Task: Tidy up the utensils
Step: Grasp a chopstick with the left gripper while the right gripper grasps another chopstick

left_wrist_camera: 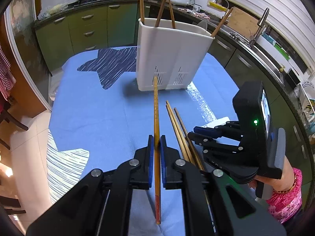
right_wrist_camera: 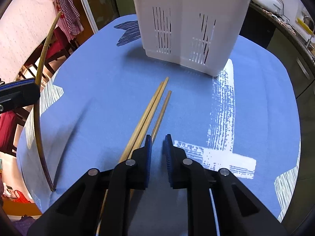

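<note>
Looking down the left wrist view first, I see my left gripper [left_wrist_camera: 157, 143] clenched on a single chopstick [left_wrist_camera: 156, 108], its tip aimed at the base of the white holder [left_wrist_camera: 169, 59] standing on the blue cloth [left_wrist_camera: 94, 108]. That holder already carries several sticks upright. Three loose chopsticks [left_wrist_camera: 178, 122] lie just right of my held one, with the right gripper [left_wrist_camera: 194, 131] low beside them. The stick is light, stiff and smooth, so I judge it could pivot between the pads; the grip sits toward its thicker end, which should steady it. Switching to the right wrist view, my right gripper [right_wrist_camera: 158, 139] has its jaws nearly together with nothing between them. The loose chopsticks [right_wrist_camera: 151, 110] run under and left of its left finger. They lie close together, so taking one alone looks fiddly; I would pinch at mid-length. Open cloth [right_wrist_camera: 256, 98] lies to the right, the holder [right_wrist_camera: 189, 19] stands ahead, and the held chopstick [right_wrist_camera: 39, 90] arcs at far left.
</note>
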{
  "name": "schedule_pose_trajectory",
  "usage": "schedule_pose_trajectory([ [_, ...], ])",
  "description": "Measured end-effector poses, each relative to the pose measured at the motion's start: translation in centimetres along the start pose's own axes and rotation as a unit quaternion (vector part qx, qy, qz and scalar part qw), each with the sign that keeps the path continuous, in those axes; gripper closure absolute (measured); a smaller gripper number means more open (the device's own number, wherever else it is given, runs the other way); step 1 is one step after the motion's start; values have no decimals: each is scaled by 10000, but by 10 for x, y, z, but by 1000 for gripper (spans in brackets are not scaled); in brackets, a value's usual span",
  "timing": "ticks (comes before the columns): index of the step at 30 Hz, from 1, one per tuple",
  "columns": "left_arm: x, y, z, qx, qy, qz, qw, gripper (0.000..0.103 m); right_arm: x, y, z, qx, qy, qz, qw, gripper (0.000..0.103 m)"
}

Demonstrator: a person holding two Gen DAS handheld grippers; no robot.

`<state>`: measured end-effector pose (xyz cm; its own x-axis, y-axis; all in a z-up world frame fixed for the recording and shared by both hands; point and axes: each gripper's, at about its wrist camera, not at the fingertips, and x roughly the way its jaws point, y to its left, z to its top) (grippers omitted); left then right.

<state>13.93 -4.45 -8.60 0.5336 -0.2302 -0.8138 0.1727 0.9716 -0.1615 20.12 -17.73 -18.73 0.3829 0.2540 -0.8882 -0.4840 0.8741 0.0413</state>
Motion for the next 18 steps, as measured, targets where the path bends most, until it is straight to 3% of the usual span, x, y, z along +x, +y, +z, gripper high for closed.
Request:
schedule_pose_trajectory([
  [9, 1, 1, -1, -3, 23, -25, 10000, 97, 10, 12, 8, -200, 128, -229, 9995, 88],
  [18, 0, -1, -1, 33, 1, -48, 10000, 97, 18, 13, 18, -118, 162, -54, 9998, 93],
])
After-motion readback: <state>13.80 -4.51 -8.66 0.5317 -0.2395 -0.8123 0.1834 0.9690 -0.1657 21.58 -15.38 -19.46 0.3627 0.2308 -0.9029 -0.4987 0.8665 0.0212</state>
